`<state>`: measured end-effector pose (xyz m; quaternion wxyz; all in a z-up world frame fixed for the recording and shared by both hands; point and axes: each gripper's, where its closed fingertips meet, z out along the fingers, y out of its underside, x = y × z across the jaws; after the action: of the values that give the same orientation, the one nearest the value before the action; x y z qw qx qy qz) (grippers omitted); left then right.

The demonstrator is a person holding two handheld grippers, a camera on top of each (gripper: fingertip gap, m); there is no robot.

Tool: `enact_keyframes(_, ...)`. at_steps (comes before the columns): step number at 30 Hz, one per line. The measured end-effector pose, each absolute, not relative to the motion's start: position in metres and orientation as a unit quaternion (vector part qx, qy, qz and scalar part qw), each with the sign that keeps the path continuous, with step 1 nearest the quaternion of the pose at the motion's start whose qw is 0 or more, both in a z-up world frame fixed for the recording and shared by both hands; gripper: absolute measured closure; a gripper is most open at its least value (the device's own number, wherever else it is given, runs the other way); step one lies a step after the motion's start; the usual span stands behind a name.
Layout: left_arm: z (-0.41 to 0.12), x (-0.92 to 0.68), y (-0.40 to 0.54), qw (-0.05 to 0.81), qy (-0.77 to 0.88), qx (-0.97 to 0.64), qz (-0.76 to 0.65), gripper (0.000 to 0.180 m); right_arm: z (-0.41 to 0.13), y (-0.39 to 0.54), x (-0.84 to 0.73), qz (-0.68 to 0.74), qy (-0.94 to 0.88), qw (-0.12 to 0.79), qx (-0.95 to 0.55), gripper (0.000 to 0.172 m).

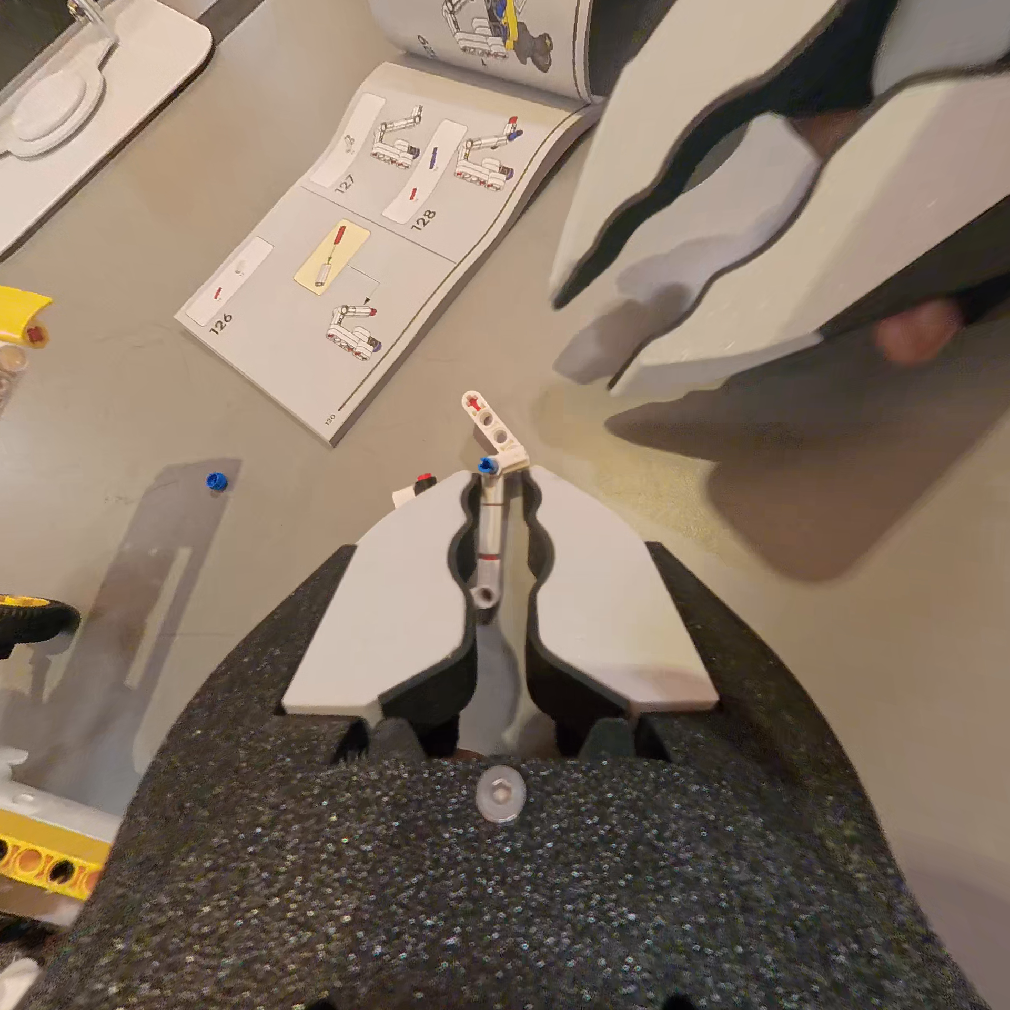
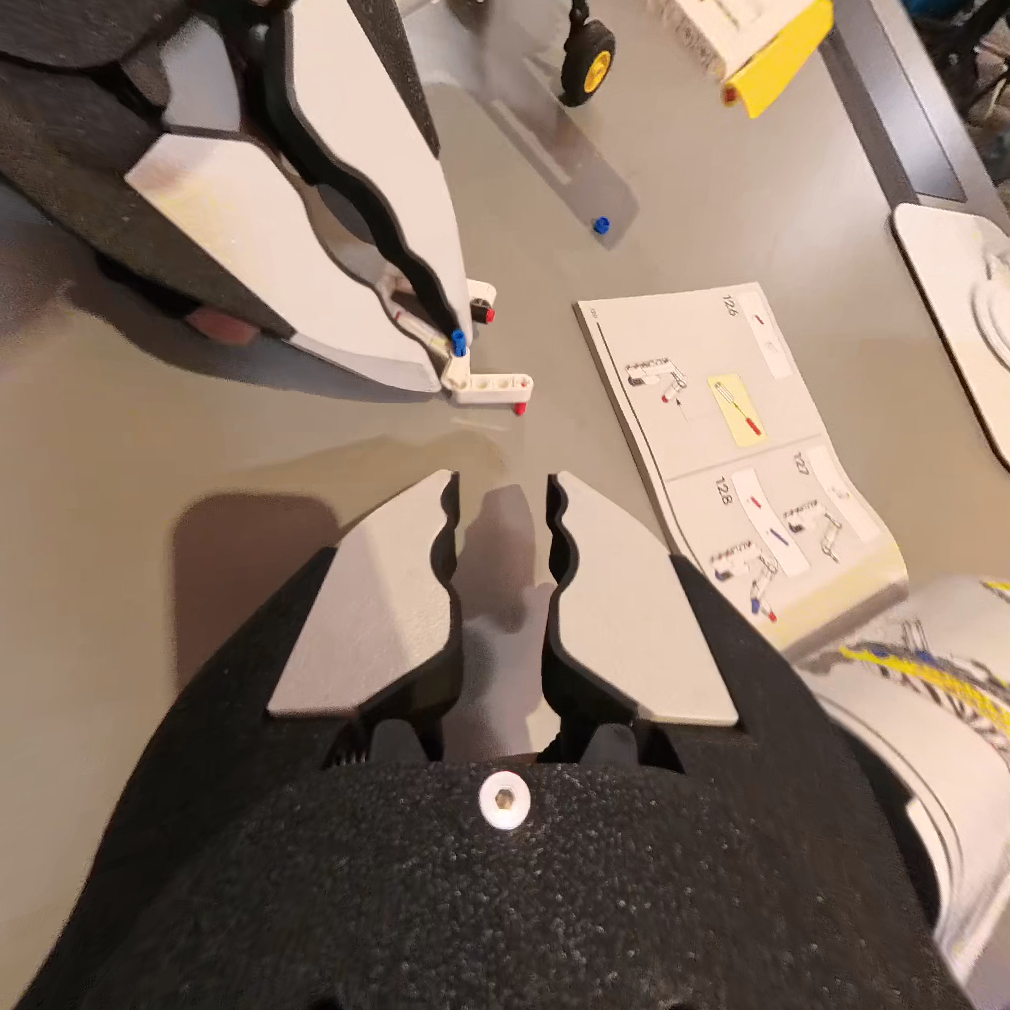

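My left gripper (image 1: 501, 473) is shut on a small white rod assembly (image 1: 489, 524) and grips it at the fingertips. The rod runs back between the fingers. A blue pin (image 1: 485, 465) and a white holed beam (image 1: 489, 423) with a red axle stick out past the tips. In the right wrist view the same beam (image 2: 486, 384) hangs just over the table under the left gripper (image 2: 445, 355). A small white piece with a black and red pin (image 1: 415, 485) lies beside the left finger. My right gripper (image 2: 503, 475) is open and empty, a short way from the beam.
An open instruction booklet (image 1: 350, 246) lies on the grey table beyond the assembly. A loose blue pin (image 1: 217, 481) sits on a grey strip (image 1: 164, 574). A black and yellow wheel (image 2: 593, 60), yellow parts (image 2: 776, 60) and a white tray (image 2: 956, 306) lie around the edges. The tips of one gripper are about 5 cm away from the tips of the other. My left gripper's tips are some 12 cm from the loose blue pin (image 1: 217, 481). Look for it in the right wrist view (image 2: 598, 224) too.
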<state>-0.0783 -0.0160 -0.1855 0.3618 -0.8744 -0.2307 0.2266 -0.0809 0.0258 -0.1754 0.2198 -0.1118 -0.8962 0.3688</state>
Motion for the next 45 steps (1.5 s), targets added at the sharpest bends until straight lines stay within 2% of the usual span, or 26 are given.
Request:
enact_keyframes(1,-0.186,-0.079,-0.014,0.360,-0.226,-0.876,0.228,0.172,-0.179,0.023,-0.084,0.367,-0.898,0.218,-0.107,0.141)
enact_keyframes(6,-0.183,-0.079,-0.009,0.380,-0.219,-0.873,0.213,0.173,-0.181,0.023,-0.090,0.375,-0.895,0.219,-0.105,0.137)
enact_keyframes(10,-0.160,-0.069,0.006,0.489,-0.252,-0.829,0.105,0.173,-0.170,0.030,-0.096,0.396,-0.877,0.254,-0.100,0.138)
enact_keyframes(16,-0.141,-0.060,0.017,0.565,-0.288,-0.771,-0.053,0.173,-0.149,0.029,-0.090,0.446,-0.848,0.277,-0.074,0.148)
enact_keyframes(20,-0.139,-0.052,0.022,0.570,-0.277,-0.767,-0.101,0.173,-0.149,0.027,-0.087,0.449,-0.846,0.280,-0.066,0.152)
enact_keyframes(24,-0.139,-0.049,0.024,0.569,-0.273,-0.765,-0.126,0.173,-0.146,0.030,-0.086,0.448,-0.843,0.289,-0.067,0.166)
enact_keyframes(31,-0.145,-0.044,0.029,0.552,-0.249,-0.788,-0.113,0.169,-0.146,0.029,-0.081,0.461,-0.846,0.253,-0.087,0.168)
enact_keyframes(41,-0.140,-0.059,0.028,0.570,-0.218,-0.792,0.019,0.173,-0.130,0.033,-0.087,0.479,-0.812,0.326,-0.074,0.168)
enact_keyframes(45,-0.138,-0.060,0.027,0.575,-0.221,-0.787,0.024,0.173,-0.128,0.033,-0.088,0.475,-0.808,0.341,-0.074,0.168)
